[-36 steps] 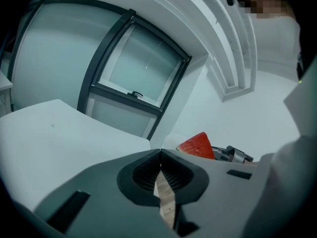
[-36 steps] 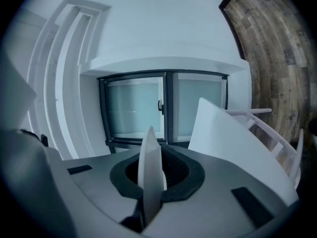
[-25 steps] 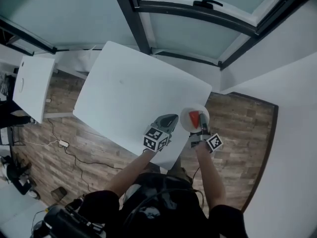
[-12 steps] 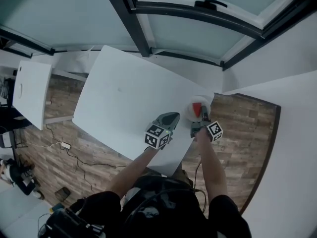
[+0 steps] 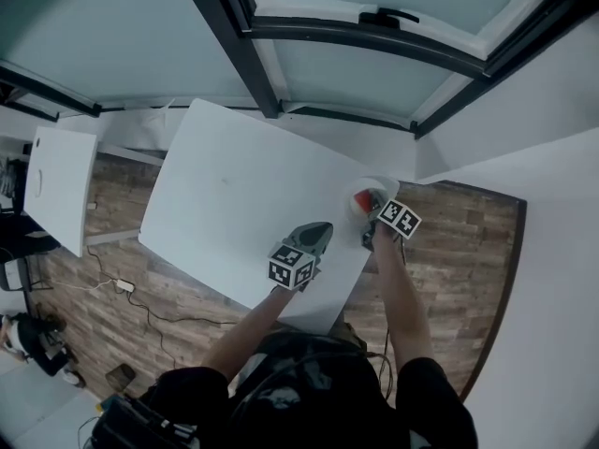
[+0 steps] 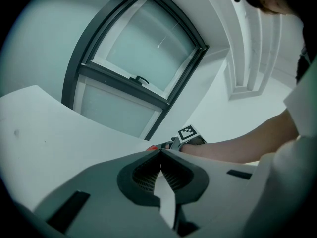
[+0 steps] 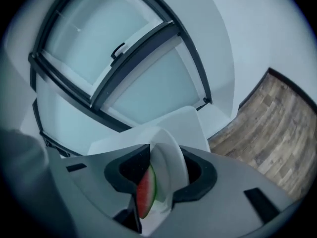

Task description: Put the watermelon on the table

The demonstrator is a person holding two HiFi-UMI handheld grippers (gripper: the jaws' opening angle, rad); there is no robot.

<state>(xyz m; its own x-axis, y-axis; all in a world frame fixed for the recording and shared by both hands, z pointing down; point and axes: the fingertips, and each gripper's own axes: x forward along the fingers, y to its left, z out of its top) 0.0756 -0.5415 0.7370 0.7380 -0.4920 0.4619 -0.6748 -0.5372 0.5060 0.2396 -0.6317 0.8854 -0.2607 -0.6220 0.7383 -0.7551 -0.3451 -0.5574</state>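
Note:
A red watermelon slice (image 5: 366,198) lies on a white plate (image 5: 353,204) at the right edge of the white table (image 5: 243,195). My right gripper (image 5: 372,210) hangs over the plate, pointing down. In the right gripper view the watermelon slice (image 7: 145,192) stands between the opening jaws of the right gripper (image 7: 166,170), against the left pad, with a gap to the right one. The plate (image 7: 173,155) shows behind it. My left gripper (image 5: 324,225) rests shut and empty over the table's near part, its jaws together in the left gripper (image 6: 161,151) view.
A second white table (image 5: 61,181) stands at the left. Wood floor (image 5: 459,251) runs around the table, with cables (image 5: 122,286) at the lower left. A dark-framed window (image 5: 374,26) lies beyond the far edge.
My right gripper has moved forward and down over the plate and rolled, and its jaws have started to part. The left gripper has shifted slightly.

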